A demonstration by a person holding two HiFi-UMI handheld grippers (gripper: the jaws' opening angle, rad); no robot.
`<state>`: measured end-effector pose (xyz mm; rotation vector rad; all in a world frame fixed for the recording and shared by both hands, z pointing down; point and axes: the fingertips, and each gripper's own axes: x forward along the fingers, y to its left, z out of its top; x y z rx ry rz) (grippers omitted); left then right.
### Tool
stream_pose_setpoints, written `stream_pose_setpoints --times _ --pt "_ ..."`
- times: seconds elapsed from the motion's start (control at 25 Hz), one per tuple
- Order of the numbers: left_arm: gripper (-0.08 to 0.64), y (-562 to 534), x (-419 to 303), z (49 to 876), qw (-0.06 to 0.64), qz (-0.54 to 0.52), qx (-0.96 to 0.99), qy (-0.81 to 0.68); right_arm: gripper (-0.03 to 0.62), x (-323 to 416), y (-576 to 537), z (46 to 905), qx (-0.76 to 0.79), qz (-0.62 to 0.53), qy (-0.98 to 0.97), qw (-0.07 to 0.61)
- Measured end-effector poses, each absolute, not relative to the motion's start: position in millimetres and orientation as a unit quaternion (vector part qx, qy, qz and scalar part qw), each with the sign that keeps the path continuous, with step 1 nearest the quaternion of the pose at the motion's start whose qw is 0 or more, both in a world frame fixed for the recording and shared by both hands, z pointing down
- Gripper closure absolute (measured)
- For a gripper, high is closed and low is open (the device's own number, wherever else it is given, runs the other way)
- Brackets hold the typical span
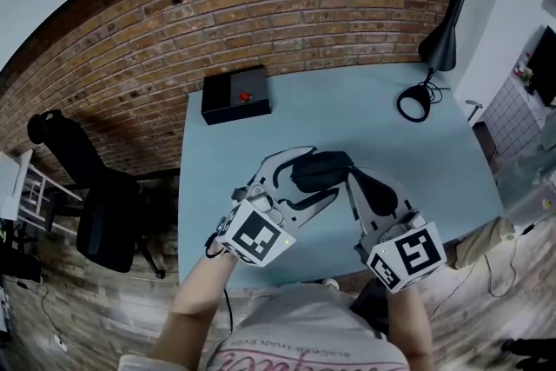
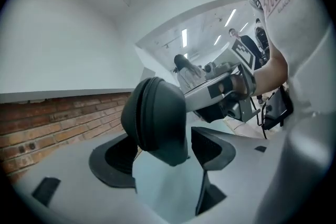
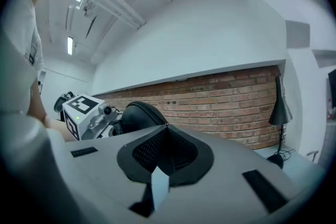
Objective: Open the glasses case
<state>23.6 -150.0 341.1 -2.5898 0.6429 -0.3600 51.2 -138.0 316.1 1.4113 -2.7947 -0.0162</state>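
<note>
Now, table (image 1: 382,126): pale blue.
glasses case (image 1: 321,171): black, rounded, over the table's near half; probably light, stiff and slick, best gripped beside its seam.
left gripper (image 2: 164,139): jaws wide around the case.
right gripper (image 3: 165,139): jaws together at the case's right end.

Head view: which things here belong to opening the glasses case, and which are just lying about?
In the job: glasses case; left gripper, jaws open around it; right gripper, jaws shut.
Lying about: black box, desk lamp, office chair.
</note>
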Motion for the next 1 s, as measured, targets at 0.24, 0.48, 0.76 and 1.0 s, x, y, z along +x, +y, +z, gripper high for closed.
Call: stream_pose_setpoints --times 0.24,0.48,0.76,1.0 --pt "0.192 -155 19 335 0.241 -0.156 -0.922 0.260 0.574 42 -135 308 0.473 -0.120 -0.870 0.076" --pt "0.178 -147 29 346 0.338 -0.244 -0.877 0.238 0.574 21 -125 324 0.464 -0.217 -0.836 0.199" --pt "0.264 -145 27 353 0.298 -0.261 -0.892 0.218 0.574 10 -120 320 0.435 -0.167 -0.871 0.154" --pt "0.279 -139 28 341 0.248 -0.190 -0.927 0.209 0.574 29 -130 319 0.450 -0.055 -0.885 0.104"
